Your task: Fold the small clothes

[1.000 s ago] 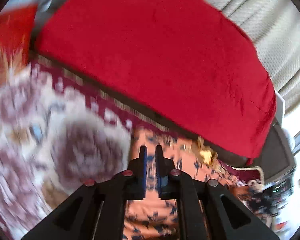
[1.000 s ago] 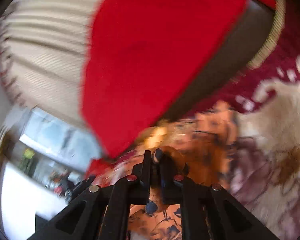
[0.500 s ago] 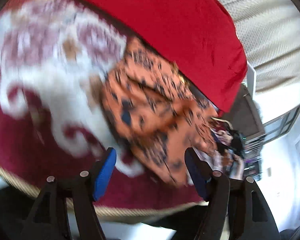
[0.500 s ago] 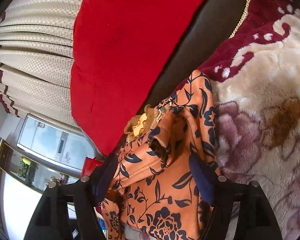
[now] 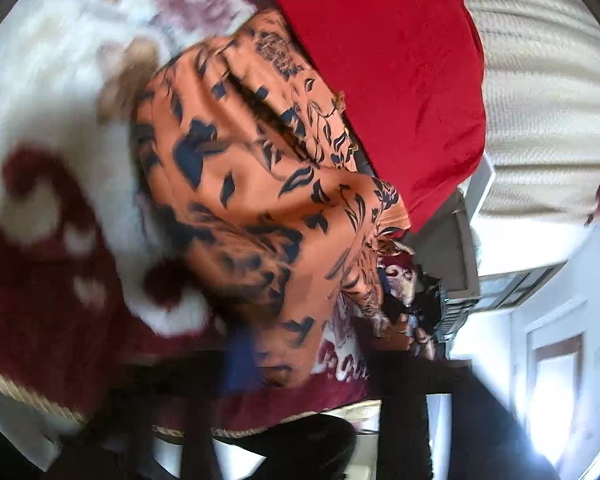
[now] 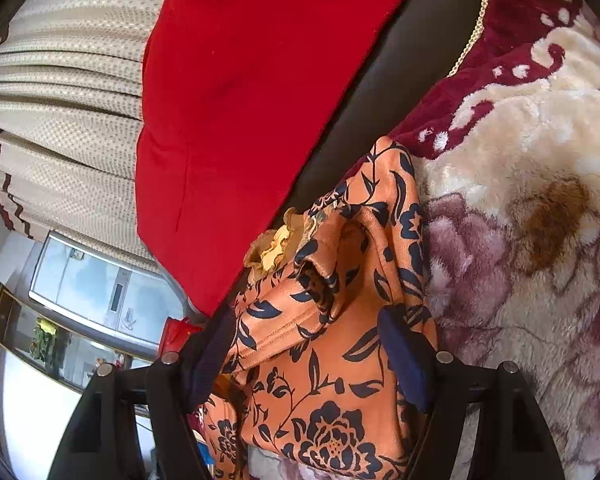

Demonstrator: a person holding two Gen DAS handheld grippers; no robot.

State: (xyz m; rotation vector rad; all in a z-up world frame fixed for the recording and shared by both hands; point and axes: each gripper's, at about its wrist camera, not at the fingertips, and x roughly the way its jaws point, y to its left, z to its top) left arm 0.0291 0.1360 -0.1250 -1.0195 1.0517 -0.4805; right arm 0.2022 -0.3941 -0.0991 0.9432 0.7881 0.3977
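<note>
Left hand-held gripper (image 5: 268, 364): blurred, tilted downward, jaws shut, orange cloth just at the blue pads (image 5: 240, 364); grip itself unclear. Right hand-held gripper (image 6: 312, 344): sharp, angled downward, jaws standing wide apart, dark pads (image 6: 404, 356) either side, pressing nothing.

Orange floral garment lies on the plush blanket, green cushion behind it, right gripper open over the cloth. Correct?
Not quite: the cushion is red, not green, as the right wrist view shows. The orange floral garment does lie on the plush blanket, with the right gripper open over it.
</note>
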